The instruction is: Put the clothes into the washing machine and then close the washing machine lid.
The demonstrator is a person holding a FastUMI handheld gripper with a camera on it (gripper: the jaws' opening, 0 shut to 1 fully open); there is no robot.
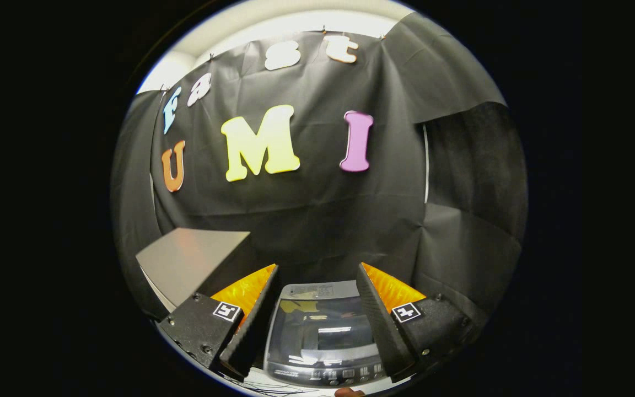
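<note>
A small top-loading washing machine (322, 331) stands below and just ahead of my gripper (317, 273), seen between the two fingers. Its glossy lid (320, 322) lies flat and down, mirroring the room, and a row of buttons runs along the near edge (345, 375). My gripper hovers above it, open, with nothing between its fingers. No clothes appear in this view.
A grey flat surface (190, 259), like a tabletop or a box top, sits to the left beyond the left finger. The black cloth wall hangs close behind the machine. Thin cables (279, 389) lie near the machine's front.
</note>
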